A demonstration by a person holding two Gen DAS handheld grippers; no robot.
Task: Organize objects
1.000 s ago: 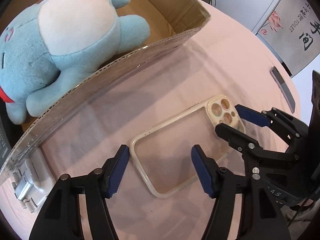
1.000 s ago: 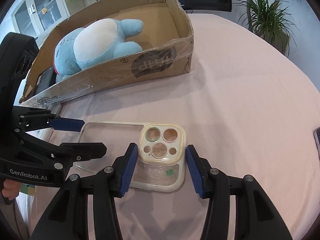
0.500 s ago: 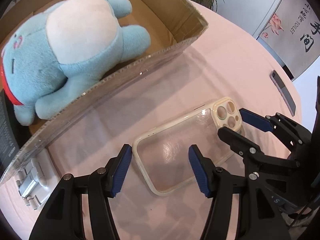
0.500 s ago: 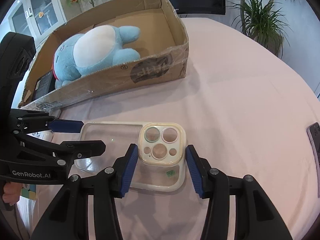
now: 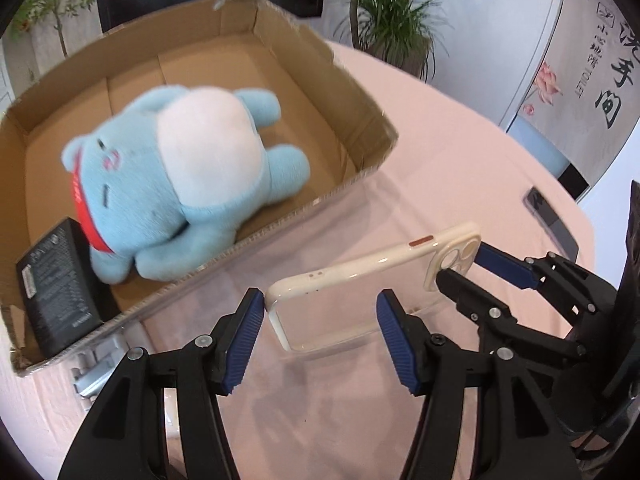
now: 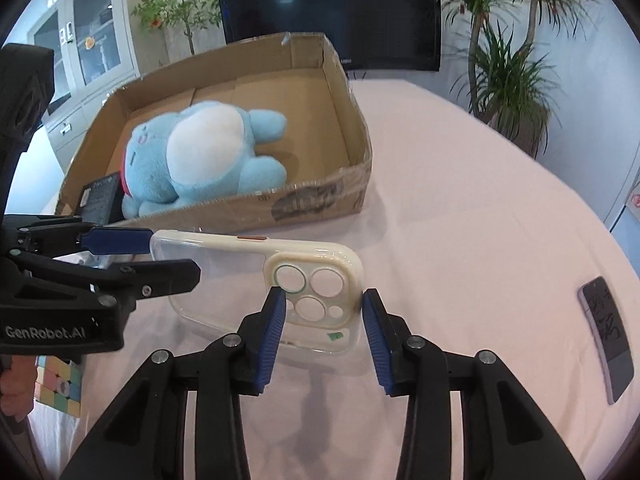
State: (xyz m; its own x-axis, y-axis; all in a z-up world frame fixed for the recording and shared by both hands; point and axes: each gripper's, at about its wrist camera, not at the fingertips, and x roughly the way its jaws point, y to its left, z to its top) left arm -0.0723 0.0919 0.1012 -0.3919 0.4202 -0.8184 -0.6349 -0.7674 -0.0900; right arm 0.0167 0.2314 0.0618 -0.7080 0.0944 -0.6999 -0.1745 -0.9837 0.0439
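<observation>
A clear phone case with a cream rim (image 5: 360,288) (image 6: 256,276) hangs tilted above the pink table, lifted by both grippers. My left gripper (image 5: 320,328) straddles its plain end; the left finger pad (image 5: 246,336) touches the corner. My right gripper (image 6: 324,320) grips the camera end between its blue pads. The open cardboard box (image 5: 360,120) (image 6: 344,92) lies just beyond, holding a blue plush toy (image 5: 180,184) (image 6: 200,156) and a black packet (image 5: 56,284) (image 6: 98,196).
A dark phone (image 6: 608,336) (image 5: 552,220) lies on the table to the right. A pastel colour cube (image 6: 60,384) sits at the lower left. A metal hinge (image 5: 96,368) lies beside the box's near wall. Potted plants (image 6: 508,80) stand behind the table.
The case has risen off the table and tilted, held between both grippers. Both cameras have lifted, so the box interior now shows more fully.
</observation>
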